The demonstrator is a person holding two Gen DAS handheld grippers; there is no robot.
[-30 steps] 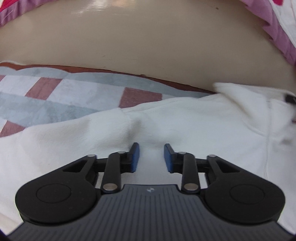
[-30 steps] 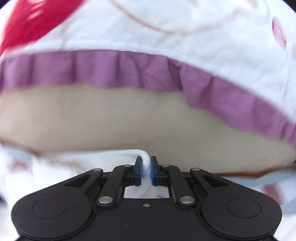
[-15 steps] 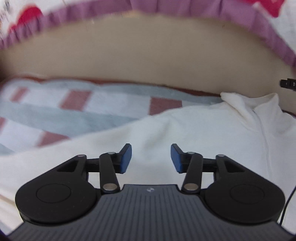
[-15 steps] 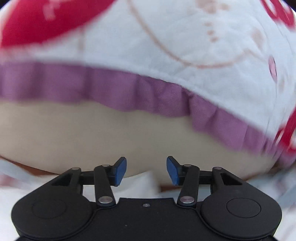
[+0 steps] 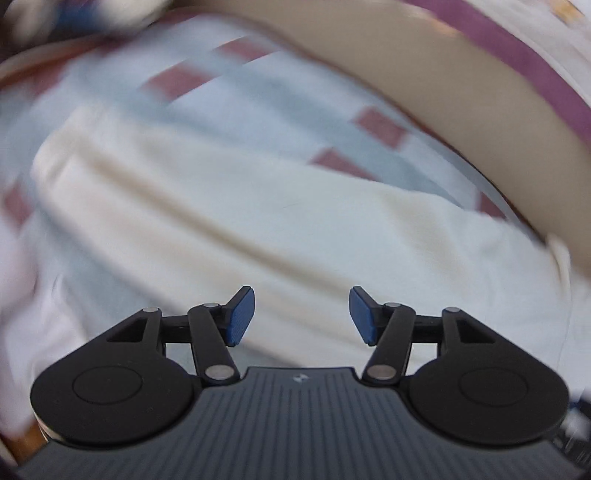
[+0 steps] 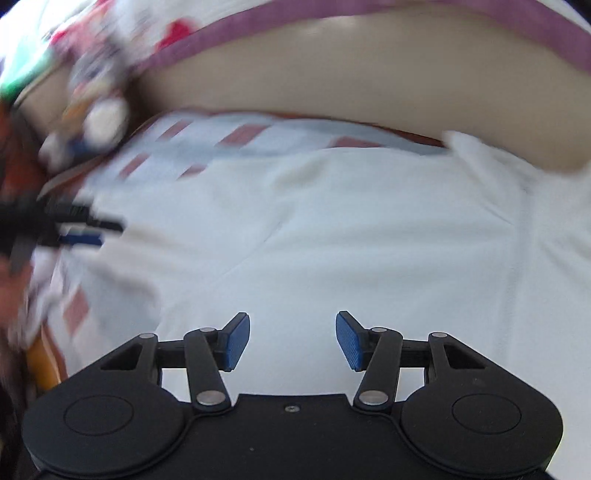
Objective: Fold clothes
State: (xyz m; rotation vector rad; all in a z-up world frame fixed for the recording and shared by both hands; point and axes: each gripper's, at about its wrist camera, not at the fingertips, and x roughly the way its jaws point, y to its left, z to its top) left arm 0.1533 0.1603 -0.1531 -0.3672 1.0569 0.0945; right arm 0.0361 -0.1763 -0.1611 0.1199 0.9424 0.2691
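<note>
While my left gripper (image 5: 301,315) and right gripper (image 6: 292,340) hover with jaws spread wide and empty, the white garment (image 6: 369,229) lies beneath them on a checked blanket (image 5: 258,99); motion blur smears its edges.

The top (image 6: 369,229) is creamy white. Under it lies a blanket (image 5: 258,99) with pale blue, white and dark red squares. The floor (image 6: 351,74) is tan. A white cloth (image 6: 480,9) has a purple frill and red shapes. Each gripper (image 6: 292,341) is black with 2 blue pads (image 6: 236,341).
</note>
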